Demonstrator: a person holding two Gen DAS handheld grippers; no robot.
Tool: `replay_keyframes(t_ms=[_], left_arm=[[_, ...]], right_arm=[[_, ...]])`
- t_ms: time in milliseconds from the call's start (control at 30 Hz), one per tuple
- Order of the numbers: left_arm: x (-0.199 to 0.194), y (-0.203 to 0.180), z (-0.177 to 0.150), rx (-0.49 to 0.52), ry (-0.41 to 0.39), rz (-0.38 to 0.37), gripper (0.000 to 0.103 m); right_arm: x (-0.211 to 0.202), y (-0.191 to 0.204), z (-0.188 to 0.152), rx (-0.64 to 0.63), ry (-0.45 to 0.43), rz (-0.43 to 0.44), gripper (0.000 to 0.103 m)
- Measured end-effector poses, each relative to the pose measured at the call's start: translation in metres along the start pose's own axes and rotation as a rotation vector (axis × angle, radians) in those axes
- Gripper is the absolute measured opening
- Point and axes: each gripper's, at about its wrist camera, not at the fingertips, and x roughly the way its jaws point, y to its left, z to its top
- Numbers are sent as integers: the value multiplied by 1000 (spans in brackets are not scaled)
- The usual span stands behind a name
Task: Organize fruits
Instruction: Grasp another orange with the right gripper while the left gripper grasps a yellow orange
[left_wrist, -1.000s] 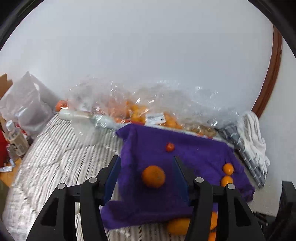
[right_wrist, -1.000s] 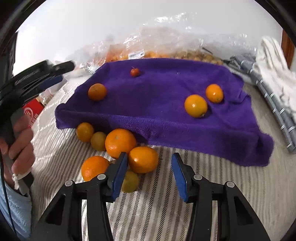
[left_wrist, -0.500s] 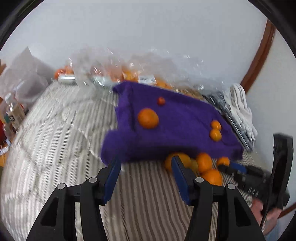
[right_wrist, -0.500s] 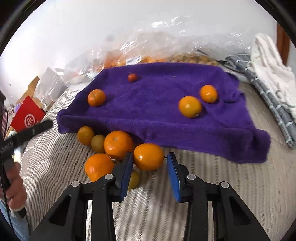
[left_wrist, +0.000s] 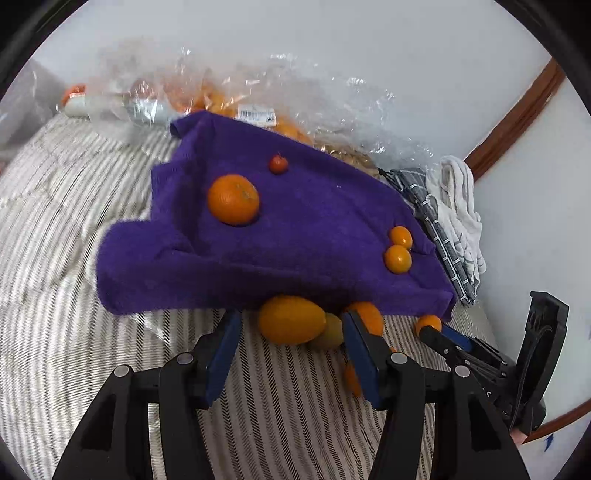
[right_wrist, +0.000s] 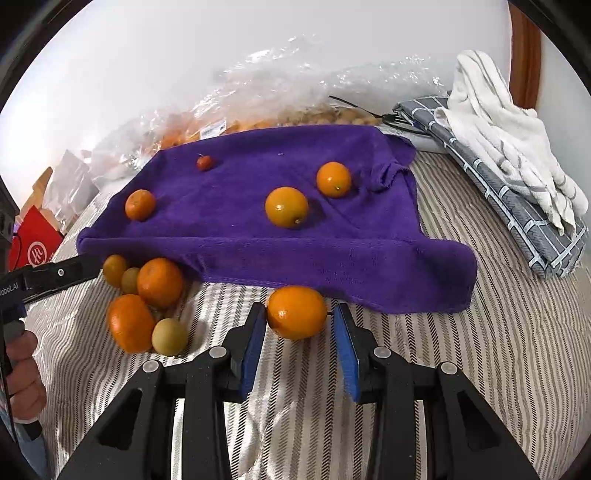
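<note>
A purple towel (right_wrist: 258, 225) lies on the striped bed and carries three oranges (right_wrist: 286, 206) and a small red fruit (right_wrist: 204, 162). My right gripper (right_wrist: 300, 332) has closed on an orange (right_wrist: 296, 312) in front of the towel's near edge; its pads touch both sides. Several loose oranges and greenish fruits (right_wrist: 146, 302) lie to its left. My left gripper (left_wrist: 290, 341) is open, with a large orange (left_wrist: 291, 319) between its fingertips at the towel's edge (left_wrist: 258, 236). The right gripper's tip (left_wrist: 443, 338) shows there too.
A clear plastic bag of fruit (right_wrist: 280, 99) lies behind the towel by the wall. Folded grey and white cloths (right_wrist: 509, 158) sit at the right. A red box (right_wrist: 35, 247) stands at the left bed edge. Striped bedding (right_wrist: 461, 369) fills the foreground.
My right gripper narrowed around the orange and moved it right, away from the pile. My left gripper pulled back and swung right, now facing the fruits at the towel's front edge.
</note>
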Motion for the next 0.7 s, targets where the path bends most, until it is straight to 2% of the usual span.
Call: replay_keyframes(t_ms=[267, 433, 500, 533, 600, 700], left_arm=[[12, 0, 1, -3, 24, -4, 57], [14, 0, -1, 11, -3, -2, 57], [13, 0, -1, 11, -10, 3, 54], [12, 0, 0, 7, -9, -5, 47], [11, 1, 1, -1, -19, -21, 40], [8, 1, 0, 6, -42, -27, 41]], right_arm=[[8, 2, 6, -20, -10, -11, 38], [16, -1, 9, -9, 11, -24, 40], [19, -1, 9, -8, 12, -18, 40], [18, -1, 9, -7, 5, -19, 38], [16, -1, 9, -2, -5, -17, 38], [12, -3, 9, 11, -26, -8, 38]])
